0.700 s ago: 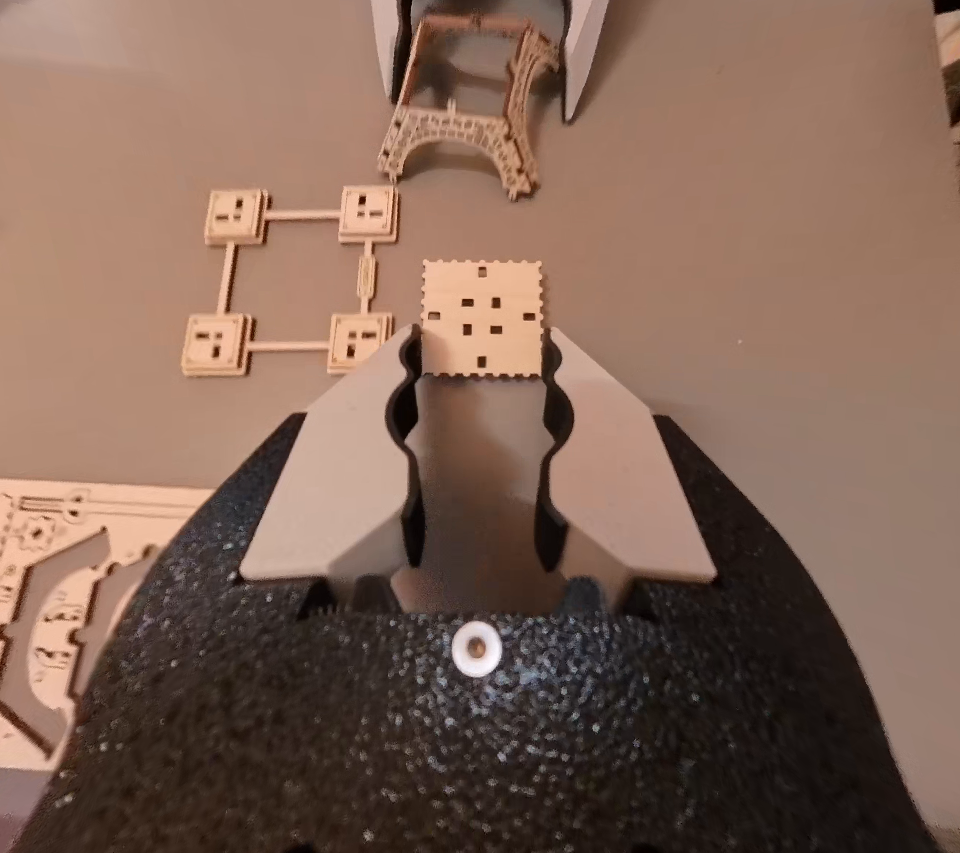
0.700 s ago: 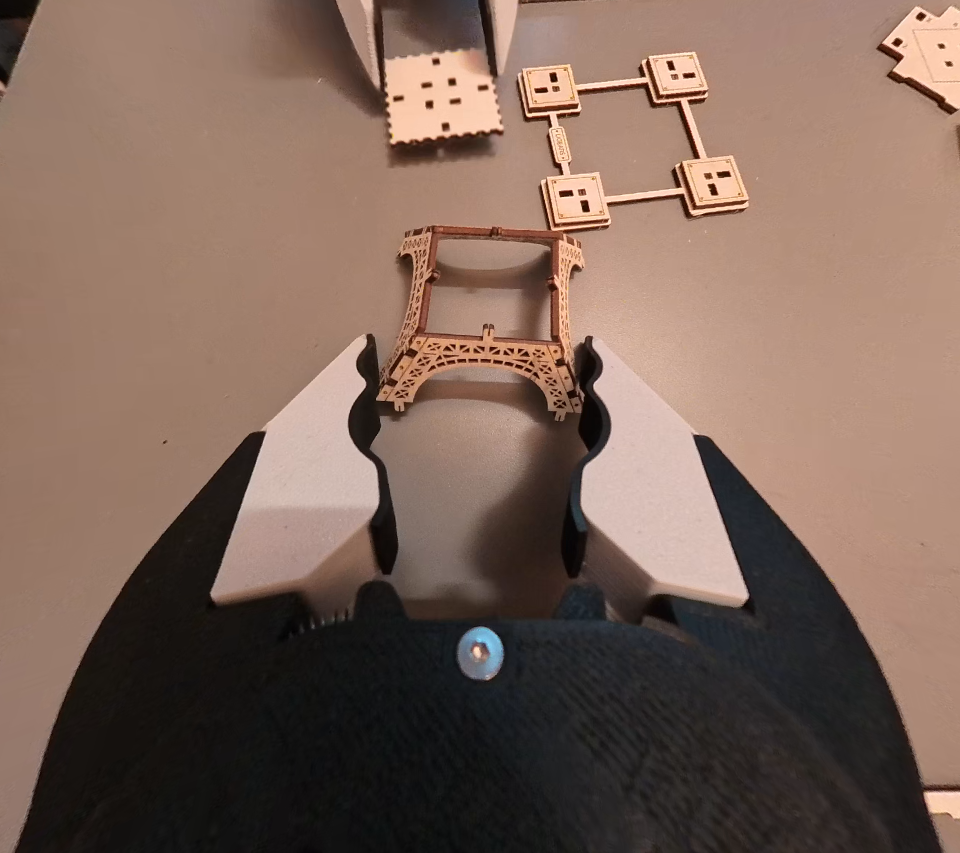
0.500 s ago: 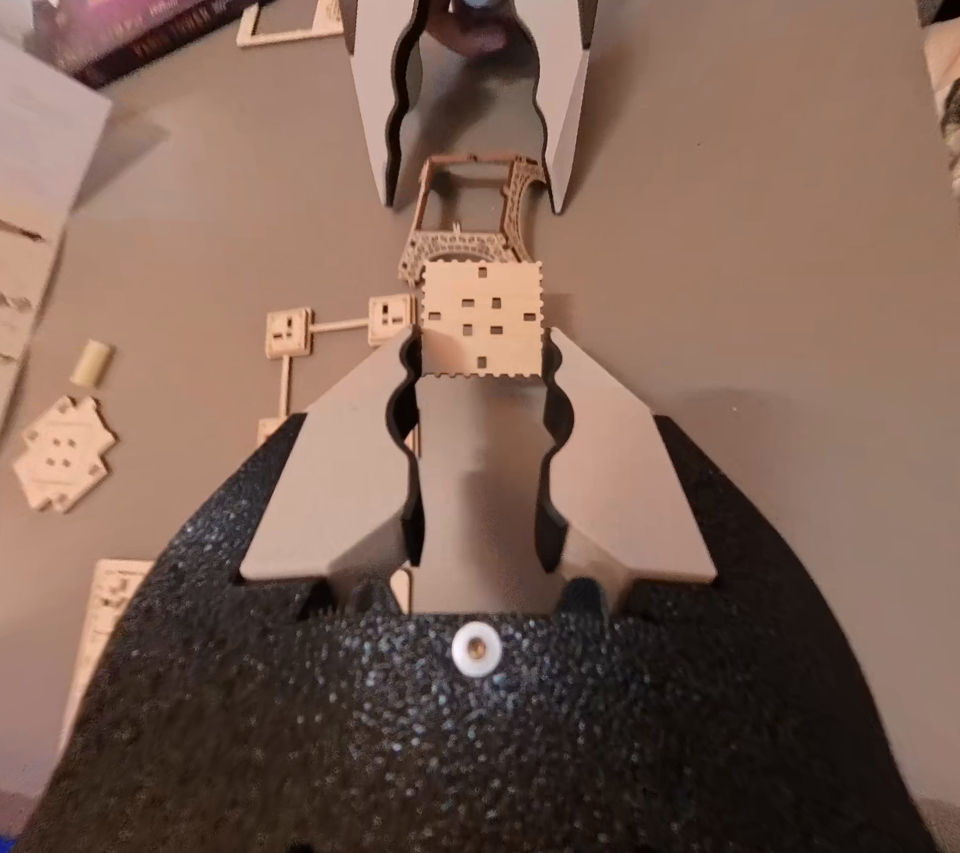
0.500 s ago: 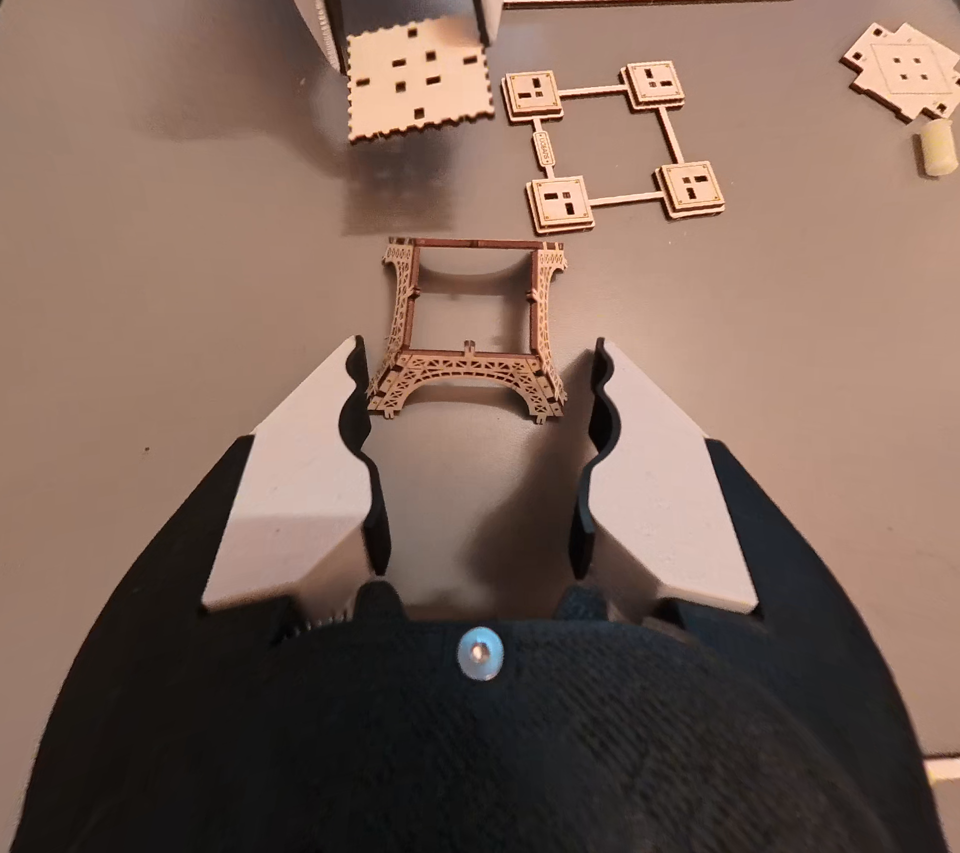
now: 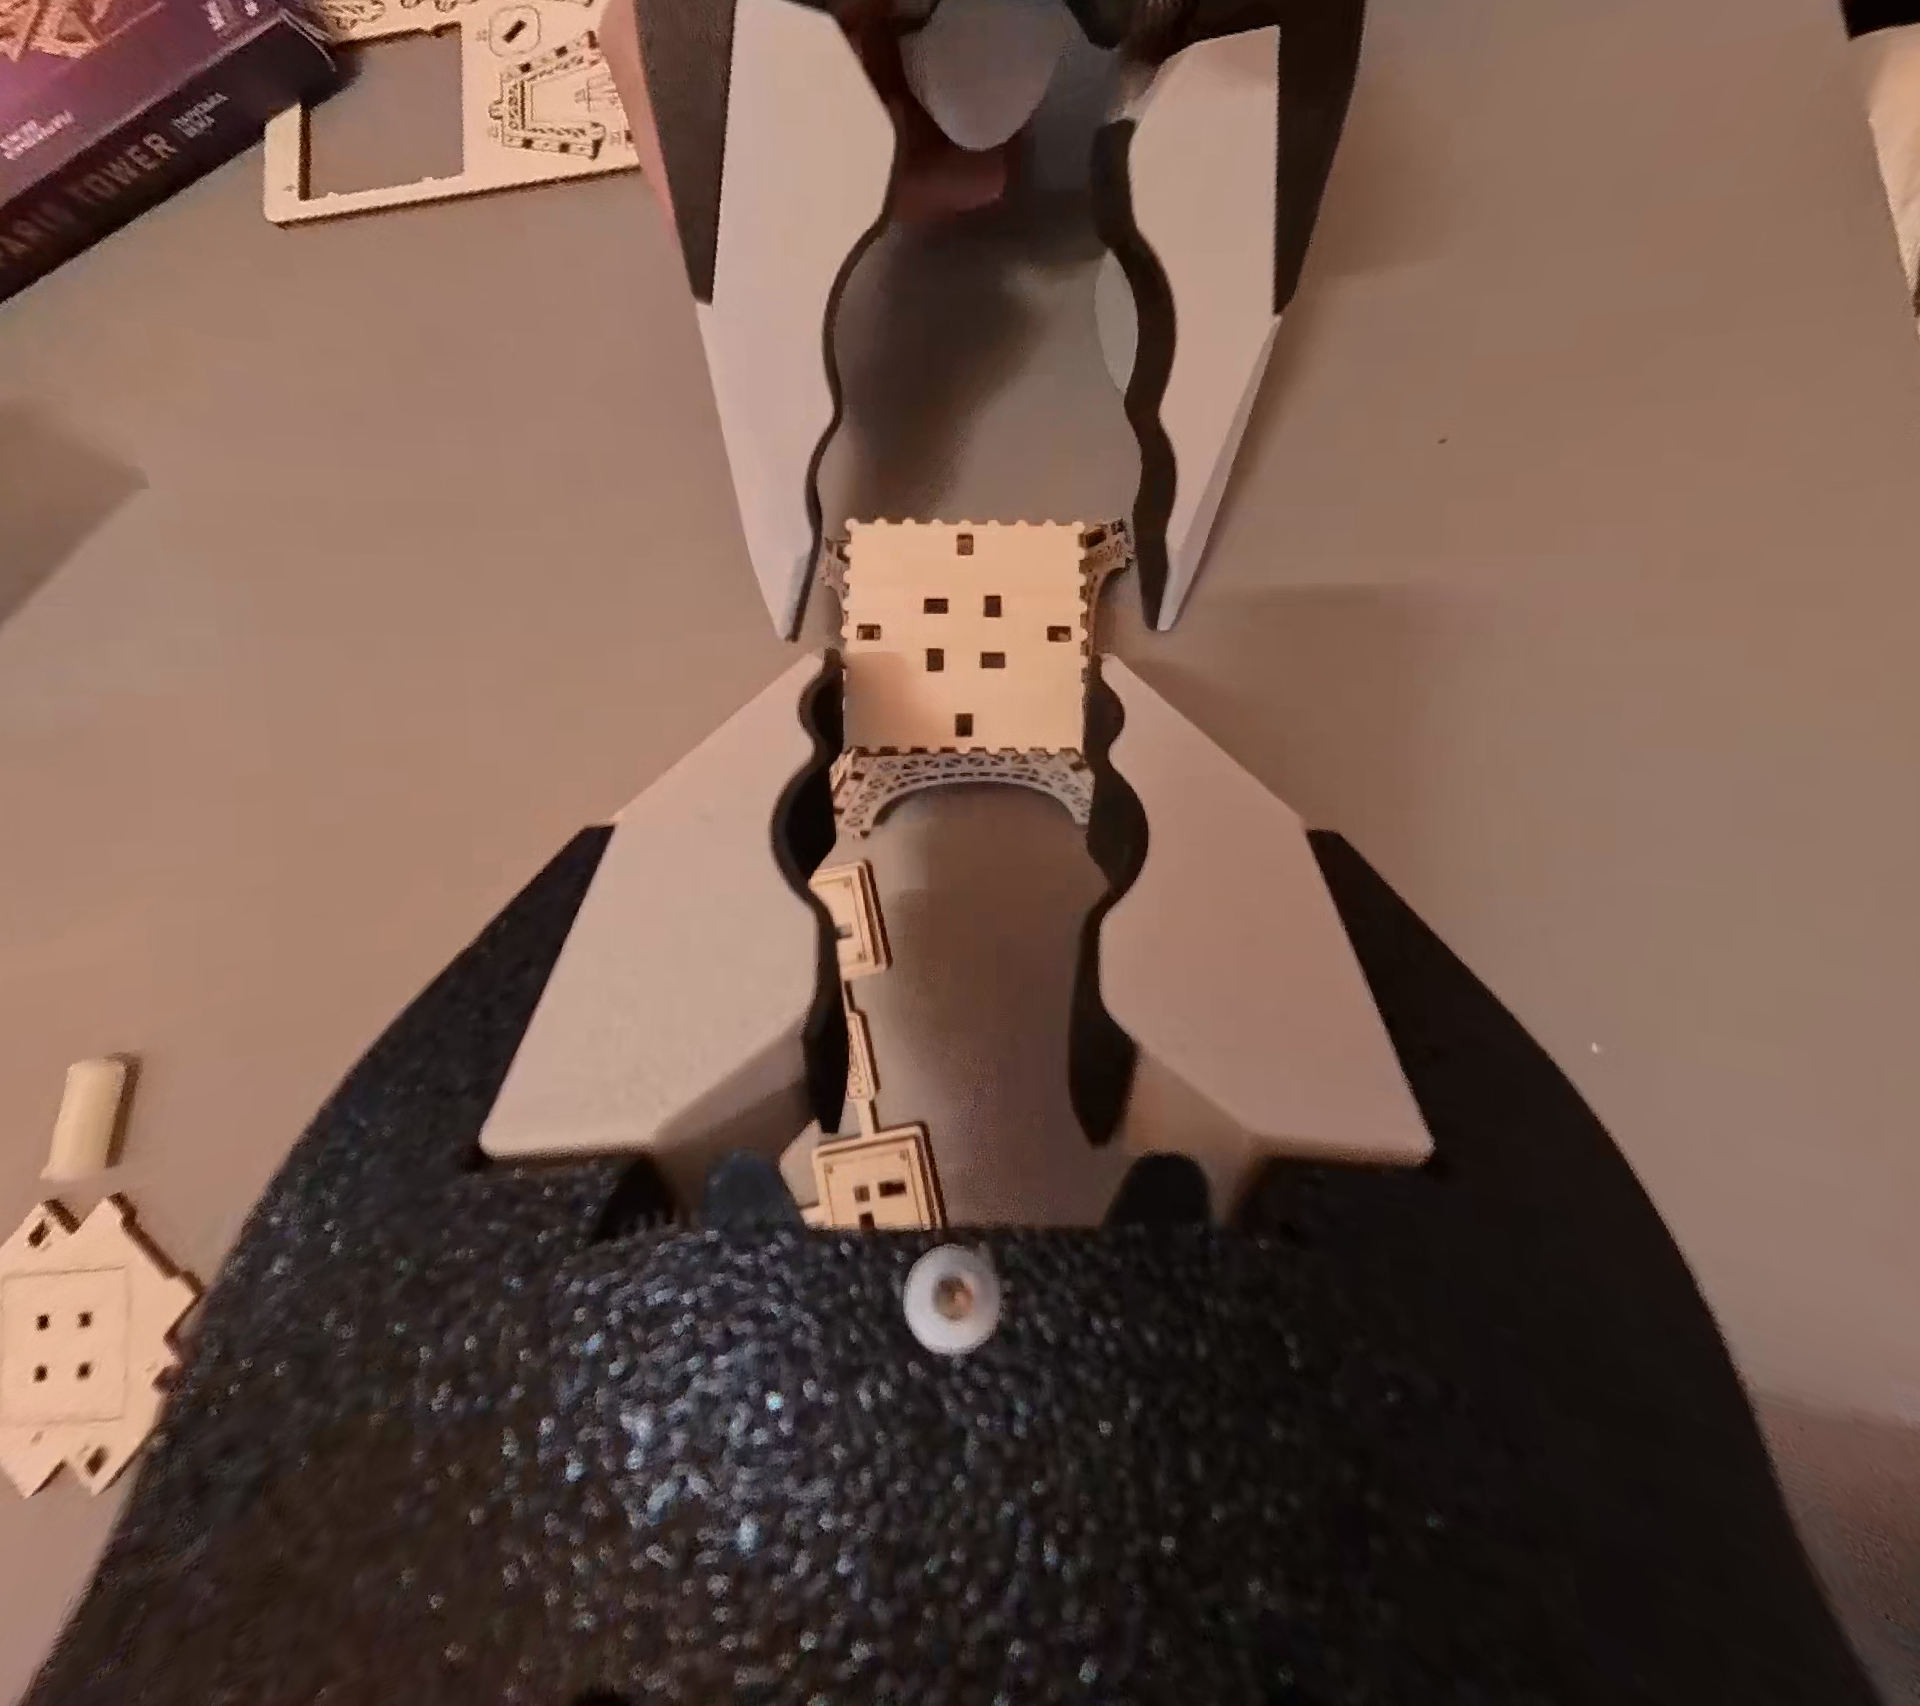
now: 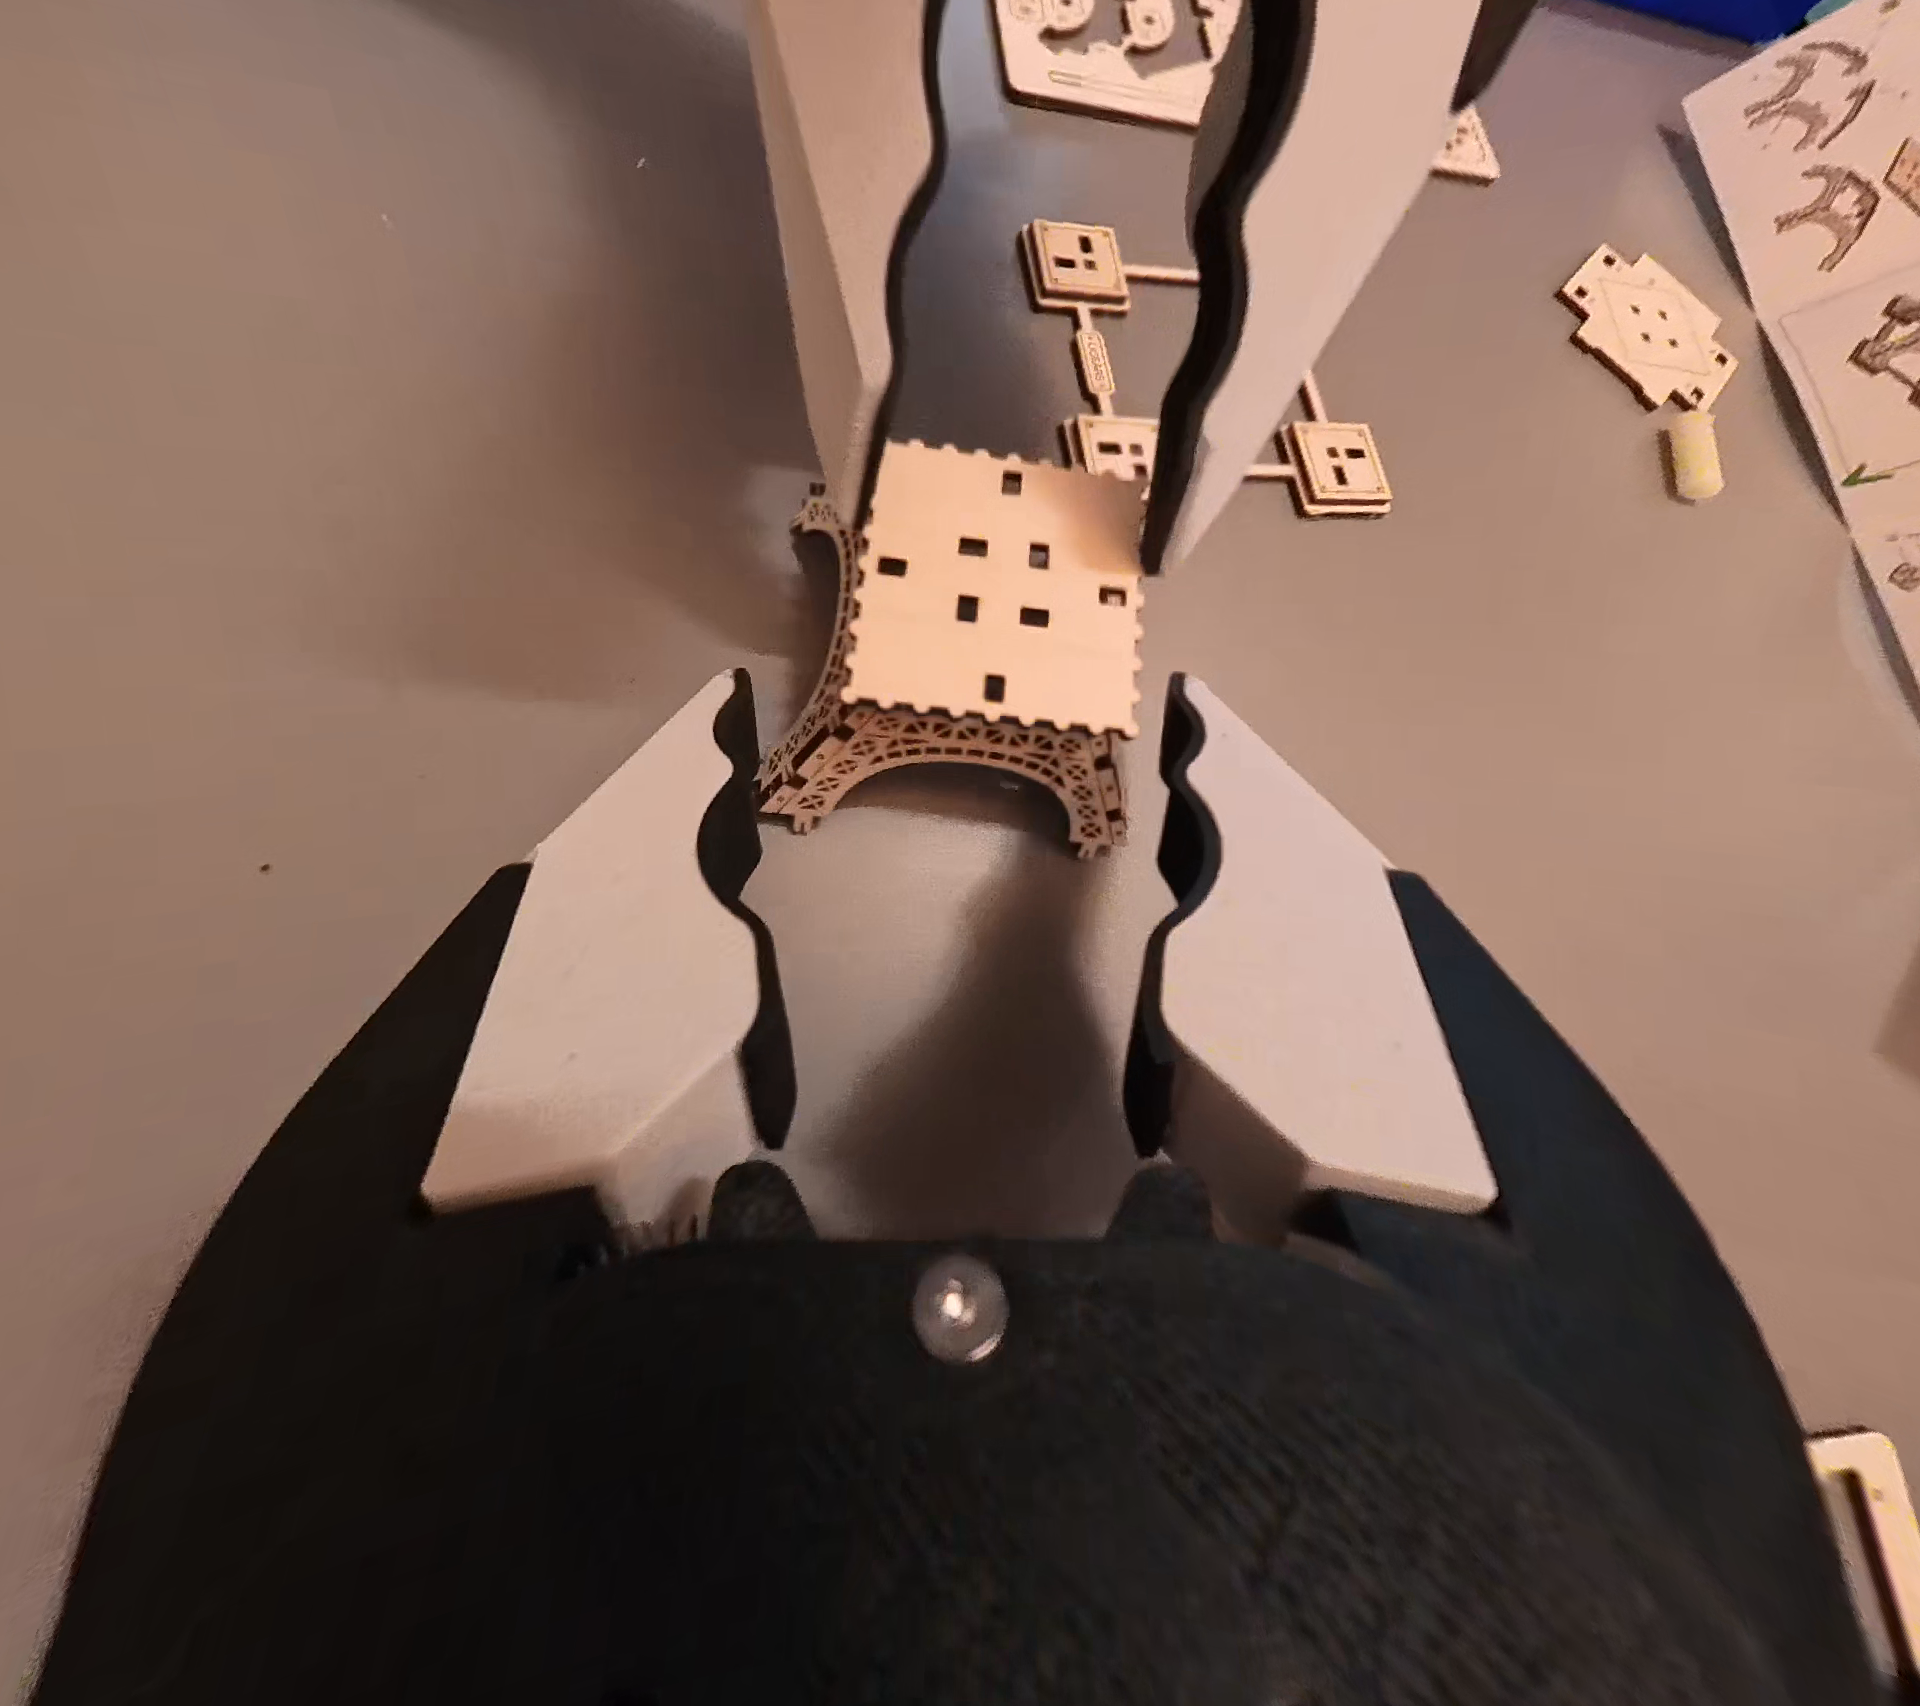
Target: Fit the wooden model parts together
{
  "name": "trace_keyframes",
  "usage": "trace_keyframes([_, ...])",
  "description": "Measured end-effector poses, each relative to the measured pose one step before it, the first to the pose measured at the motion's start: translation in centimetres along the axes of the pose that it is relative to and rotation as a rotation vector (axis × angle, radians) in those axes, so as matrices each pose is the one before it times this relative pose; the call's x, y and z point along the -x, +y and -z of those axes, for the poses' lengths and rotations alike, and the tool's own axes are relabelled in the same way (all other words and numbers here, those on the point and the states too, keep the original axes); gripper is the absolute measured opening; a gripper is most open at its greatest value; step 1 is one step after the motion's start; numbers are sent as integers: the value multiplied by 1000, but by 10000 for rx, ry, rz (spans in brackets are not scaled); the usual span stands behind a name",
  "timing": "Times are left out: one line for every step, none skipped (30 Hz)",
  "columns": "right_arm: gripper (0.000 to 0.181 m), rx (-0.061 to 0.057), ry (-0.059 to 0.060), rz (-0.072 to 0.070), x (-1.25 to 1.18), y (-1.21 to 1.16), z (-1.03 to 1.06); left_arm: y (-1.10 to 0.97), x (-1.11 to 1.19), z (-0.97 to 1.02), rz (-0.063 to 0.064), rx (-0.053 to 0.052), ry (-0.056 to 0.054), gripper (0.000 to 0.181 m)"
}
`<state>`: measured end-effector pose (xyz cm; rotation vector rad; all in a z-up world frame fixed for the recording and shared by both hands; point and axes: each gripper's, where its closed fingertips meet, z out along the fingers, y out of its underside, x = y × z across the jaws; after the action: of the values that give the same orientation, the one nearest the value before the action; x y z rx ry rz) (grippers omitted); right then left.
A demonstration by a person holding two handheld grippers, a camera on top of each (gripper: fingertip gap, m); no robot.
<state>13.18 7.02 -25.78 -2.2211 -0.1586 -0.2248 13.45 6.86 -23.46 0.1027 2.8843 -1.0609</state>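
The left gripper (image 5: 961,680) now carries the square slotted plate (image 5: 966,633) over the arched tower base (image 5: 961,783), covering its open top frame. The right gripper (image 6: 961,700) now stands with jaws spread clear of that base's sides.

Square plate (image 5: 964,638) covers top of arched base (image 5: 961,789); whether tabs sit in slots cannot be told. Footing frame (image 5: 873,1178) mostly hidden behind left gripper (image 5: 961,669) fingers. Dark box (image 5: 114,25) cut by upper-left frame edge. Cut-out sheet (image 6: 1127,15), top centre, blurred, partly occluded.
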Motion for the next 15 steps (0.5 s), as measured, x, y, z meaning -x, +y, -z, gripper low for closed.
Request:
trace_keyframes([77, -31, 62, 92, 20, -32, 38, 42, -32, -144, -1, -34, 15, 43])
trace_keyframes([75, -17, 9, 61, 46, -12, 25, 4, -13, -92, -13, -36, -18, 43])
trace_keyframes([74, -2, -36, 19, 56, -1, 9, 43, -12, -58, -32, -2, -37, 43])
trace_keyframes([72, 13, -67, -22, 59, 17, -12, -10, 1, -13, -50, -22, -42, 44])
trace_keyframes([70, 23, -63, -47, 22, 28, -26, -3, 0, -12, -38, -18, -26, 44])
trace_keyframes([69, 21, -28, -57, -30, 27, -28, -14, -3, -17, 7, -14, -9, 44])
trace_keyframes([69, 13, -43, -35, 16, 20, -13, -52, -20, -33, 23, -20, -3, 44])
trace_keyframes([69, 5, -30, -15, 23, 7, -7, -55, -31, -33, 0, -14, -19, 44])
trace_keyframes([69, -1, 8, 2, -14, -9, 5, -27, -24, -28, -1, 3, -39, 44])
trace_keyframes([70, -7, 51, 12, -49, -9, 6, -26, -85, 6, 21, 18, -4, 44])
trace_keyframes([70, -9, 46, 19, -38, -8, 14, -61, -164, 60, 47, -16, 35, 44])
trace_keyframes([71, -9, 38, 21, -19, -16, 7, -104, -163, 85, 40, -59, 38, 46])
trace_keyframes([71, -6, 41, 11, -46, -6, 6, -94, 12, 105, 37, -58, -79, 48])
trace_keyframes([72, -2, 22, -1, -21, 2, 8, -6, 131, 144, 27, -5, -166, 50])
trace_keyframes([72, 2, -1, -6, -4, -1, -7, 36, 118, 173, -23, 29, -166, 51])
